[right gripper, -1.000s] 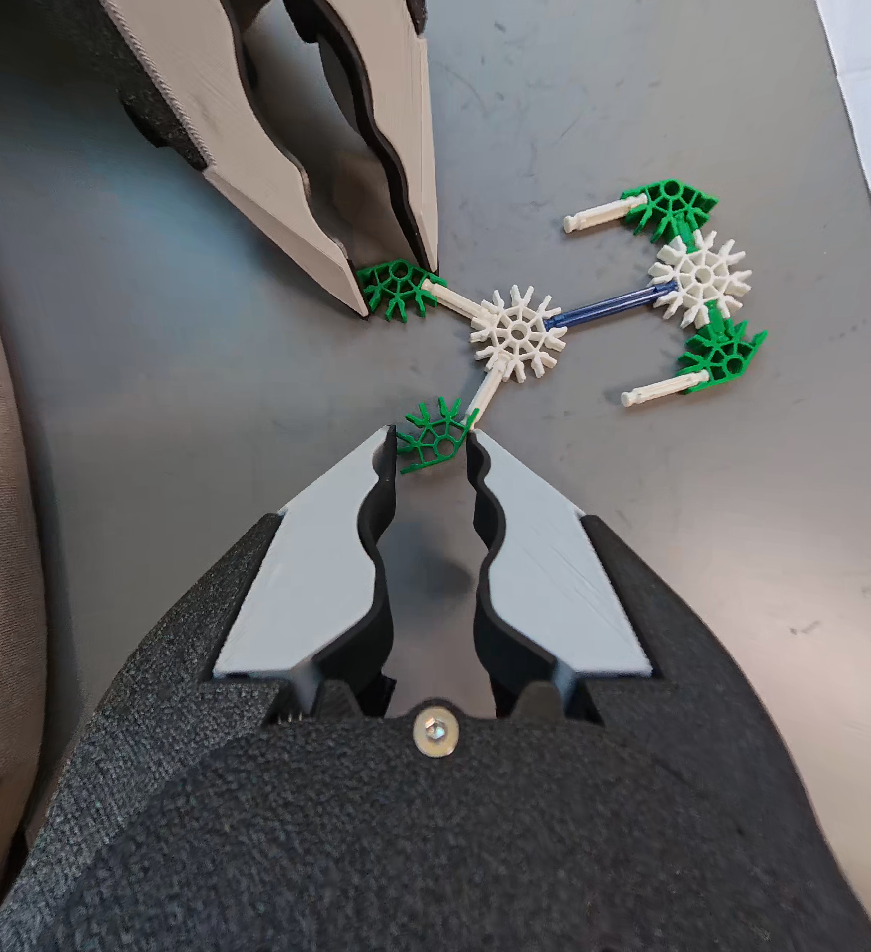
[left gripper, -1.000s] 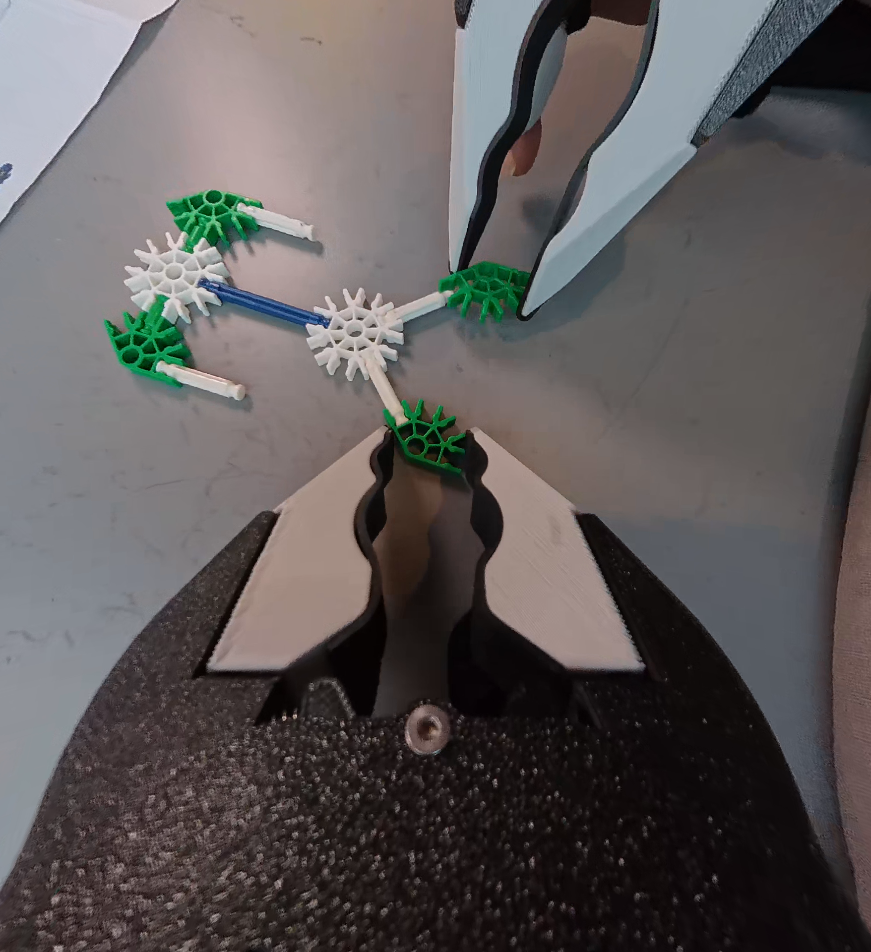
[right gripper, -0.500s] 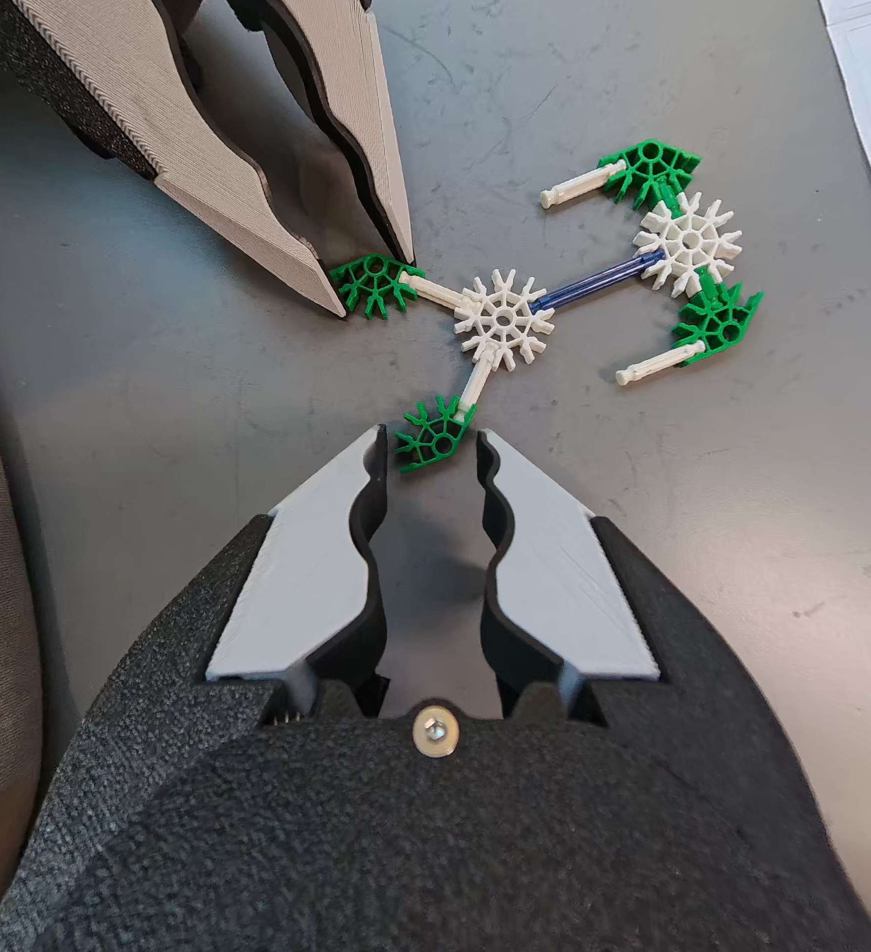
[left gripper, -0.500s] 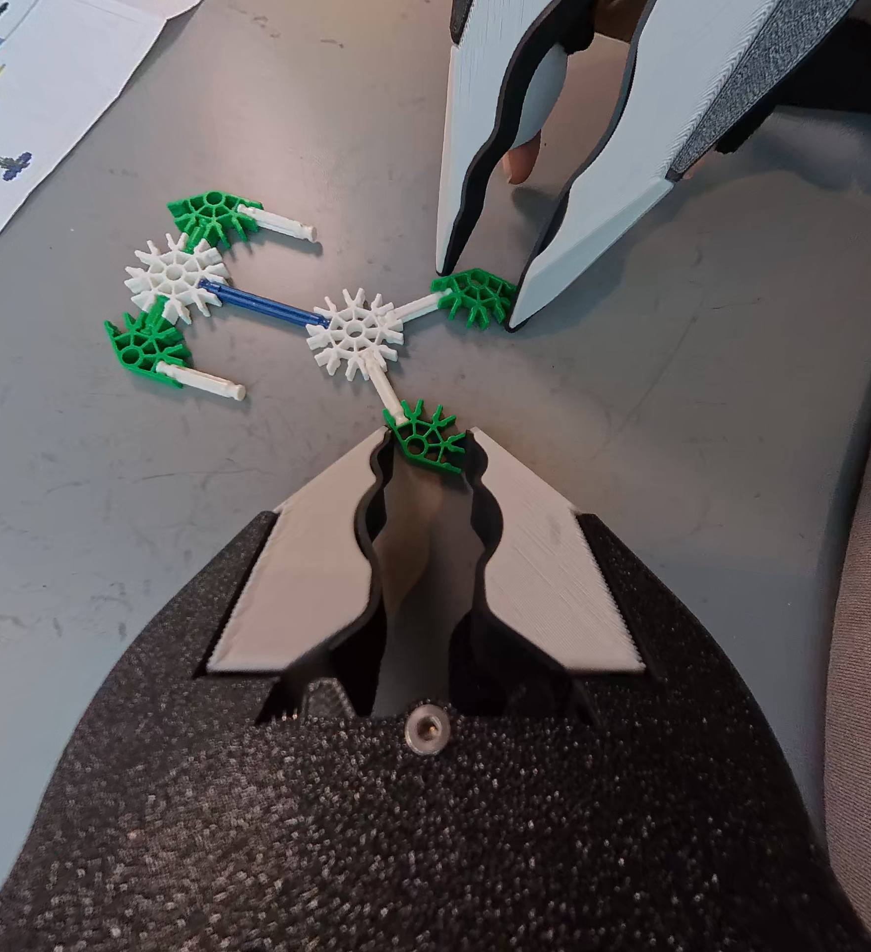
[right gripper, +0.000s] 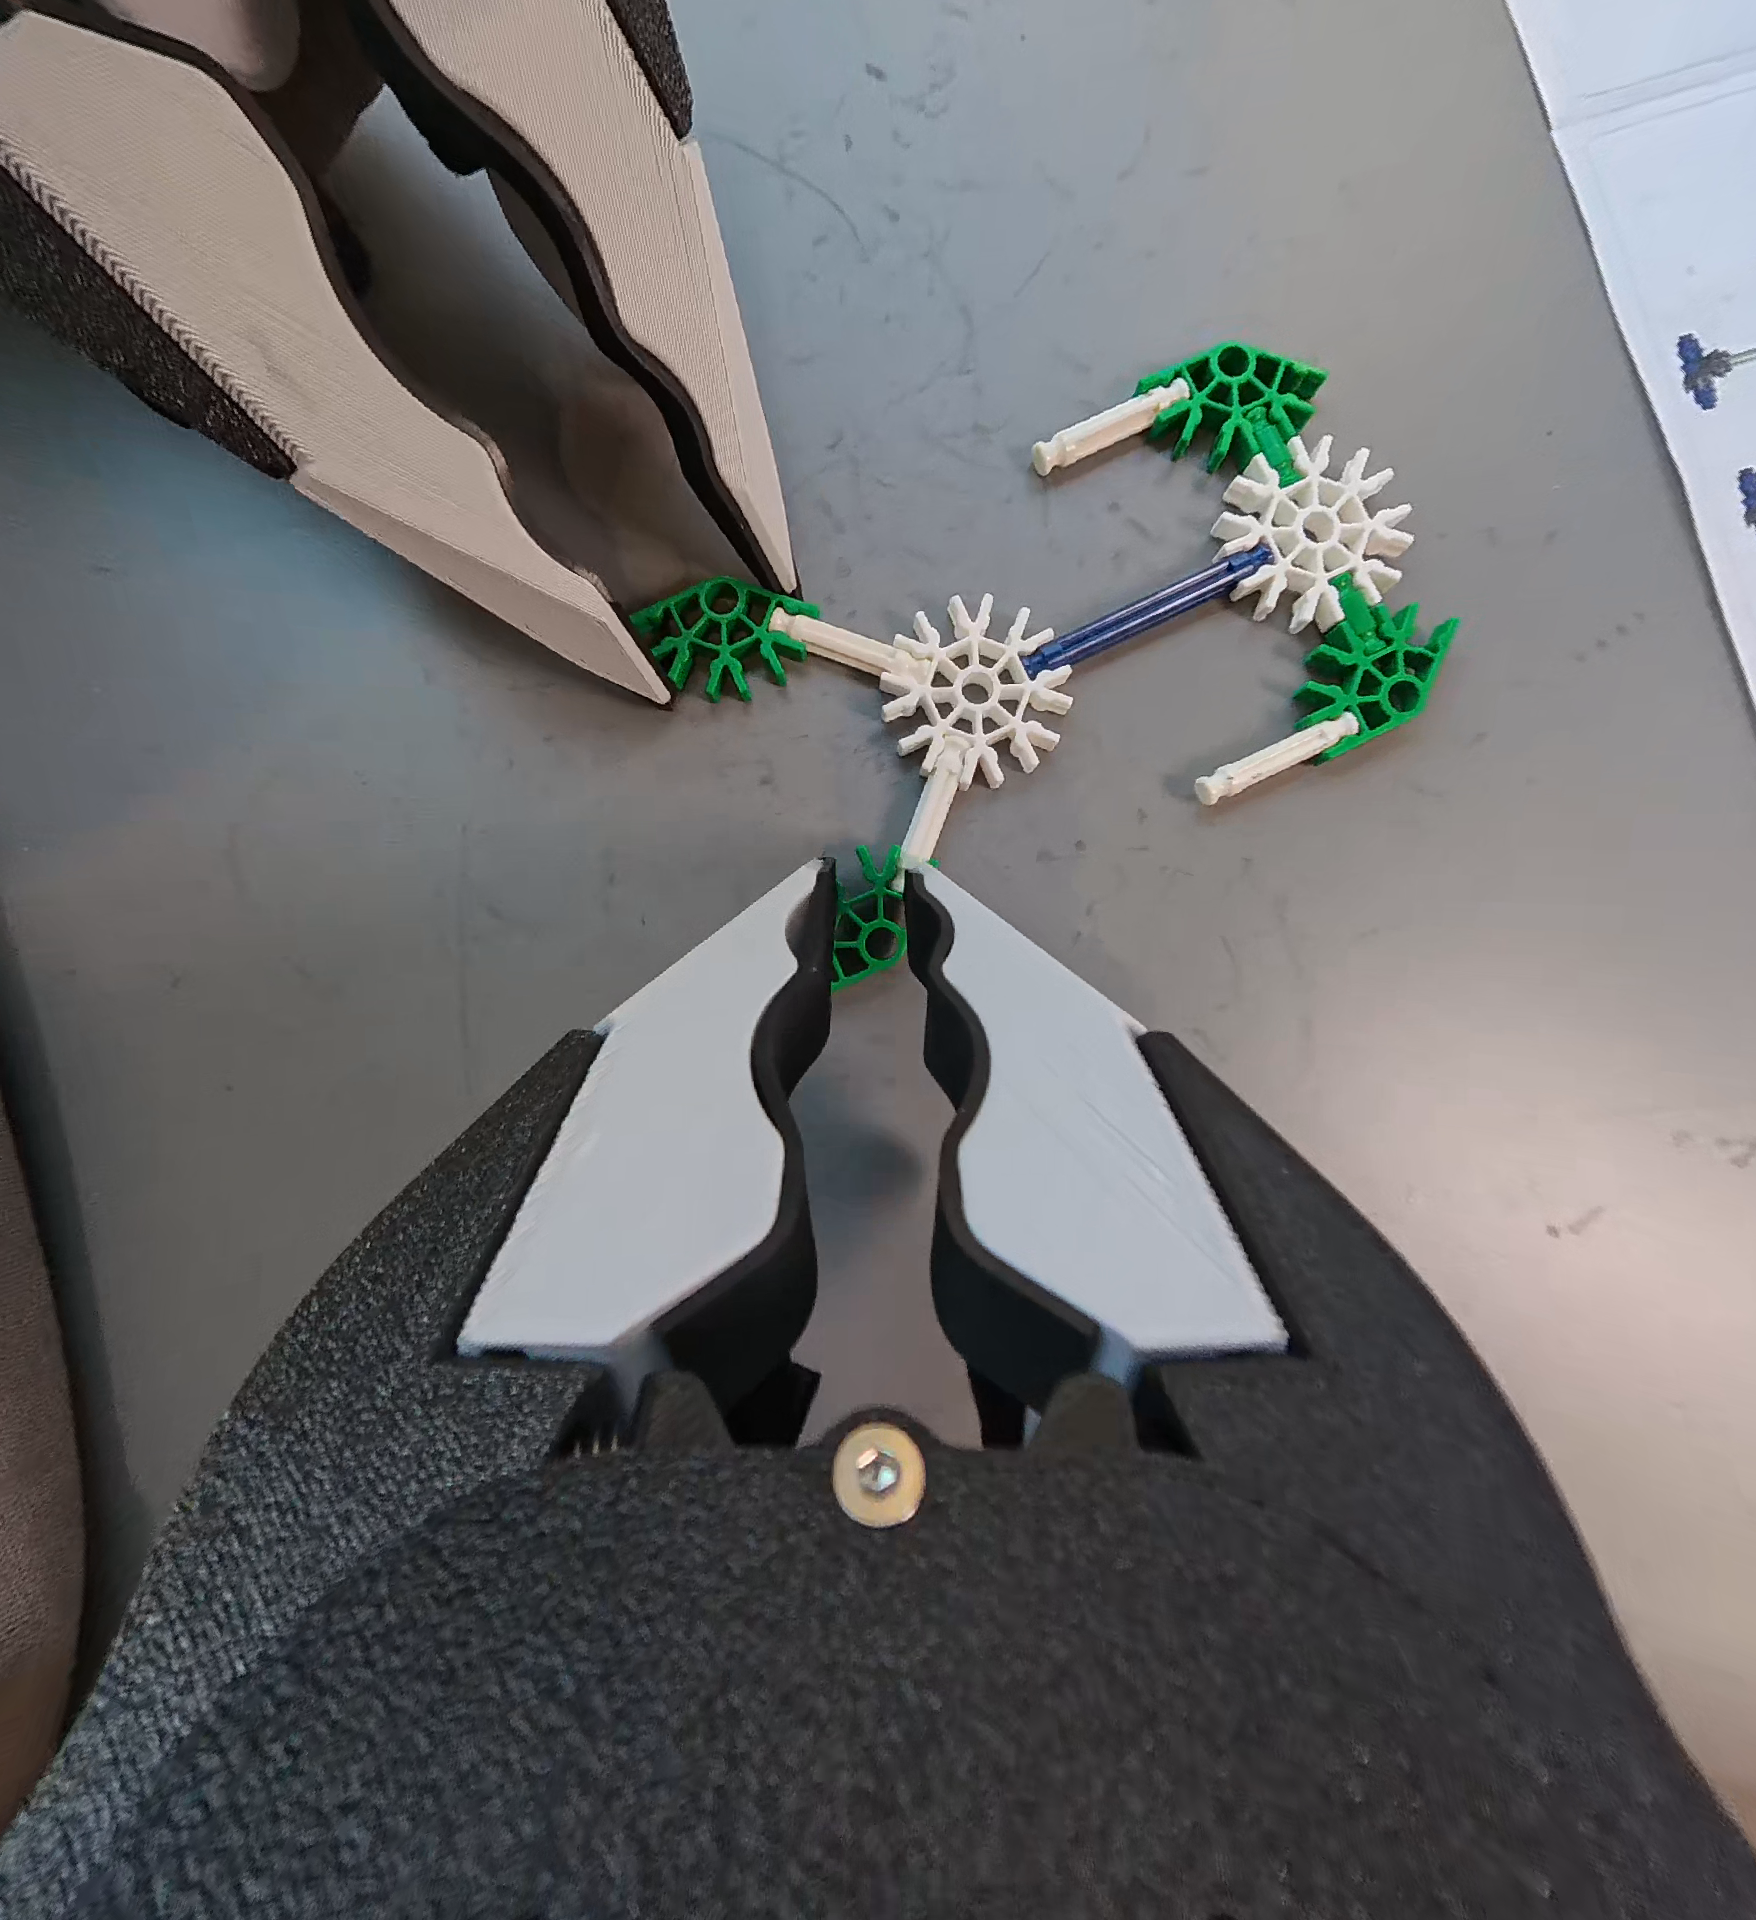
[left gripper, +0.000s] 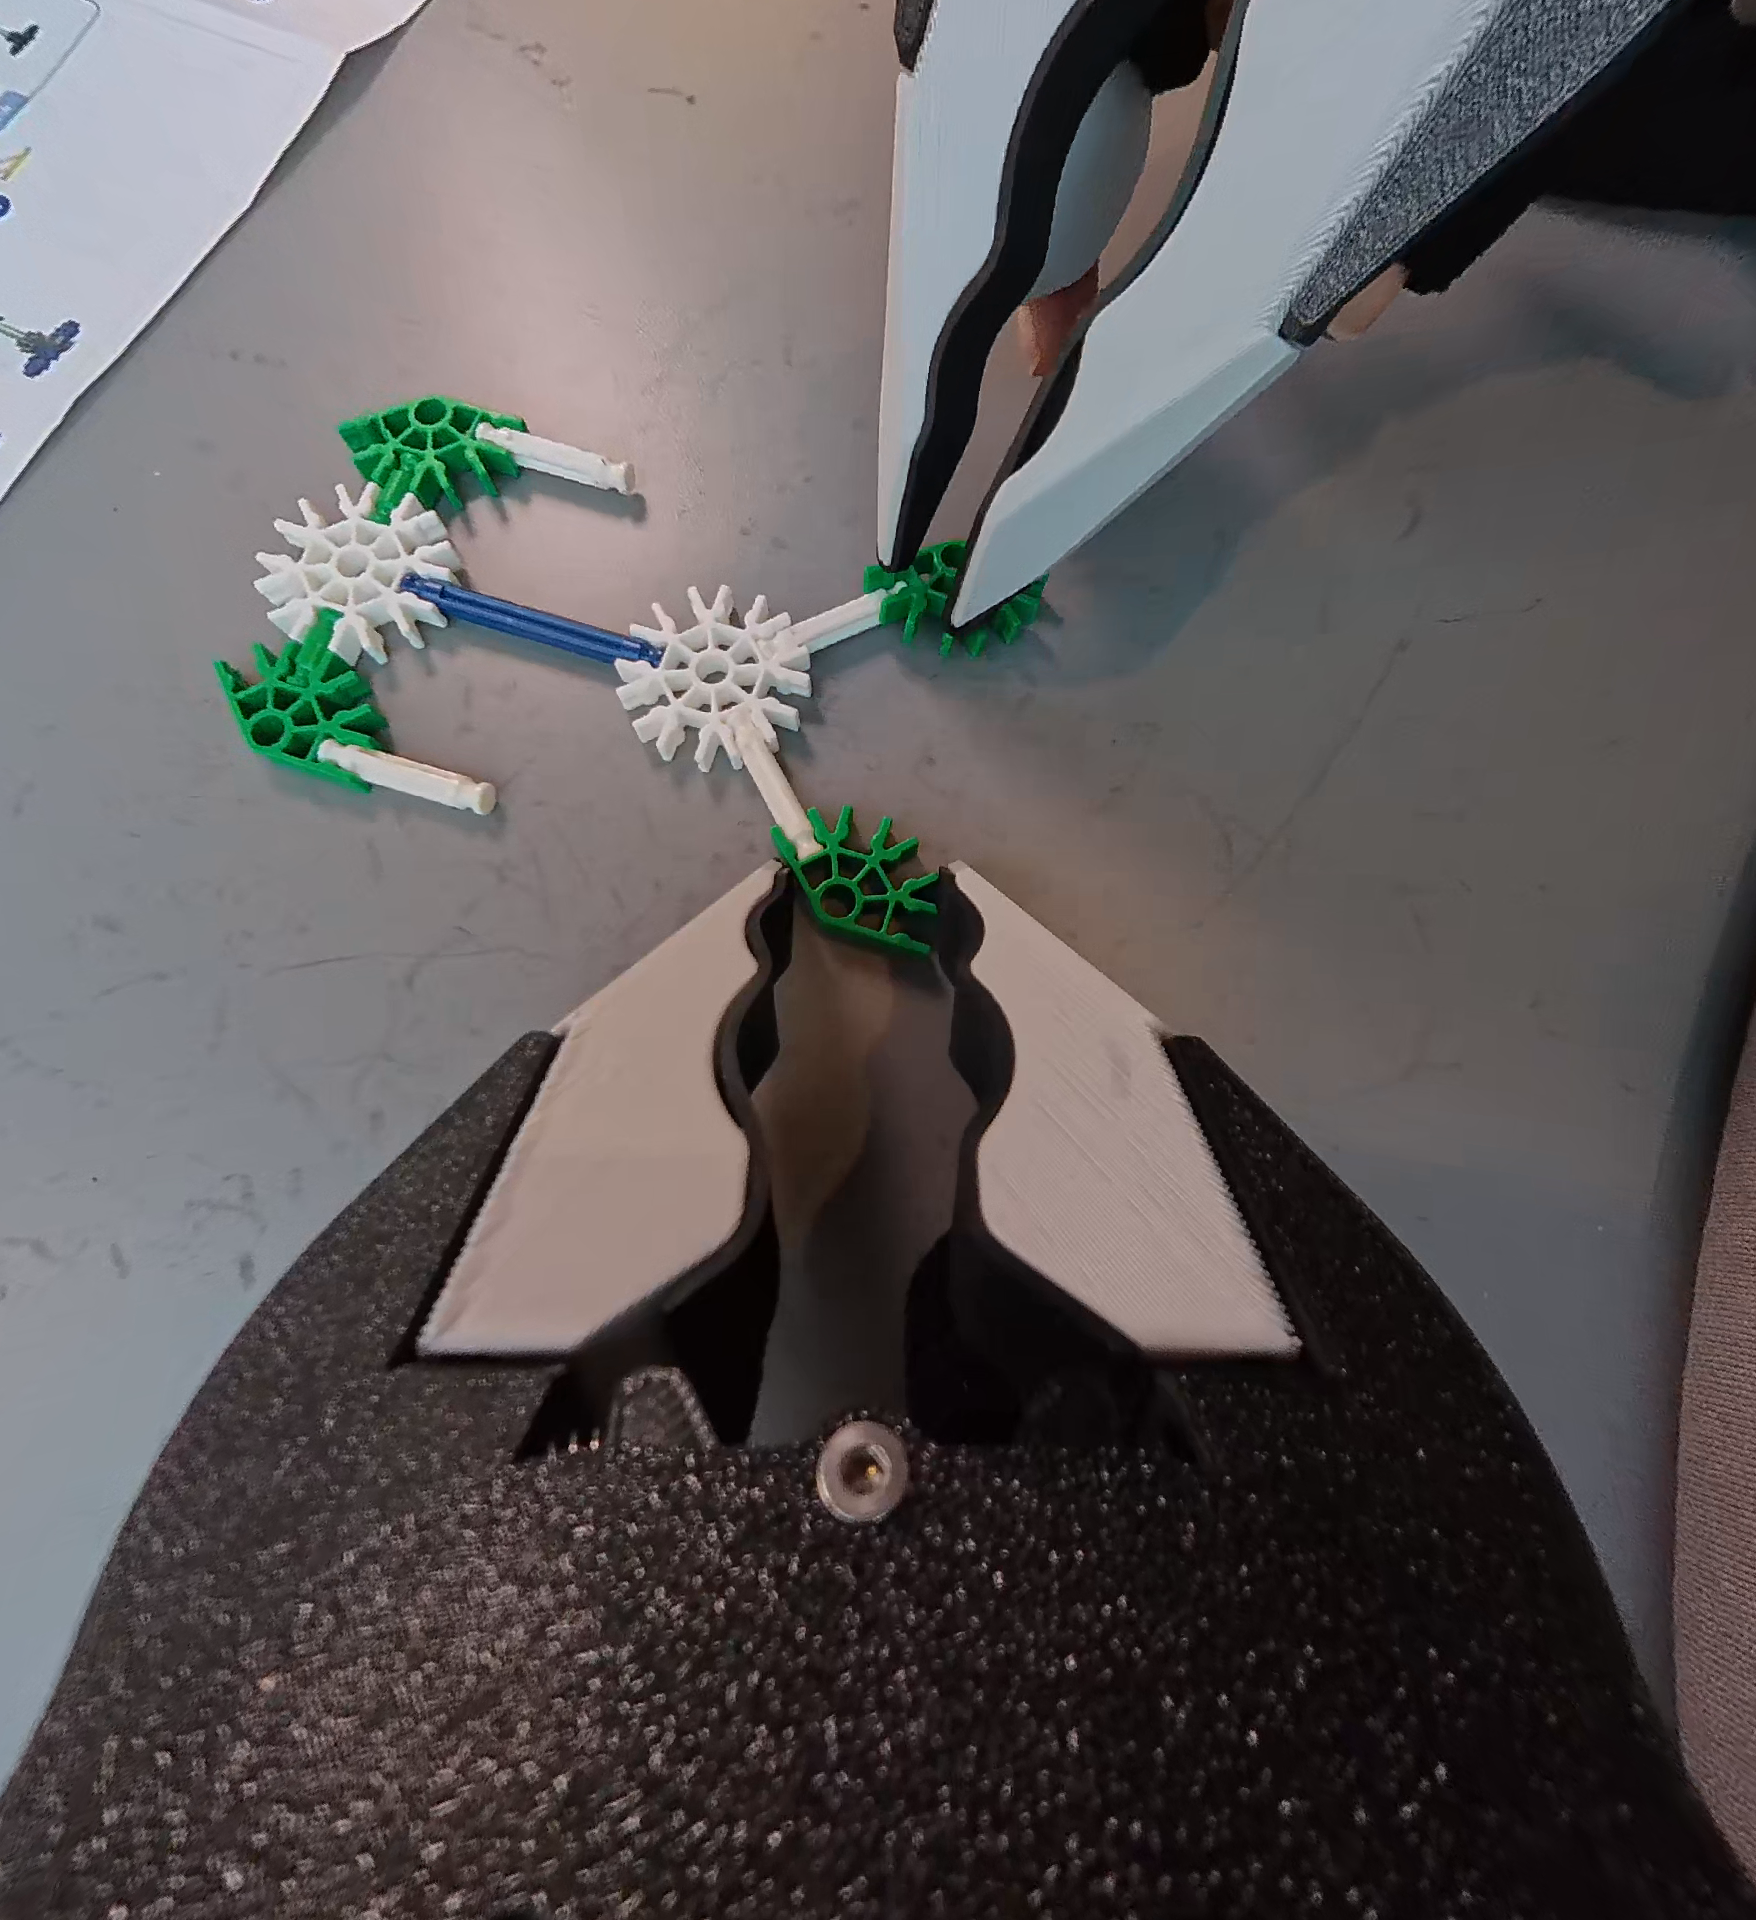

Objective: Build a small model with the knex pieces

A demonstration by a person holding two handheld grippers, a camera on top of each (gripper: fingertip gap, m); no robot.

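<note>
At the middle of the grey table (left gripper: 1269,883) lies a flat toy assembly of rods and connectors, and both claws meet it at its near end. The left claw (left gripper: 861,873) is narrowed onto the left-hand green connector (left gripper: 858,899), which sits between its two fingertips and seems to touch both. The right claw (right gripper: 869,871), narrower, pinches the right-hand green connector (right gripper: 869,935). In the left wrist view it comes down from the upper right of the frame, its tips partly covering that piece.

Each green connector joins a short white rod. The two rods run to one central white hub (left gripper: 713,675) and spread from it like a V. So the hub lies straight ahead of each claw, just beyond its fingertips, and the claws stand near each other at an angle, neither nearer the hub than the other.

From the hub a blue rod (left gripper: 536,623) leads away from both claws to a far white hub (left gripper: 354,571). This is the long axis of the assembly. It runs to the upper left in the left wrist view and to the upper right in the right wrist view. Two far green connectors (left gripper: 427,447) flank that hub, each with a free white rod pointing back toward the claws.

A printed paper sheet (left gripper: 74,208) lies at the table's far edge, well apart from the assembly.
</note>
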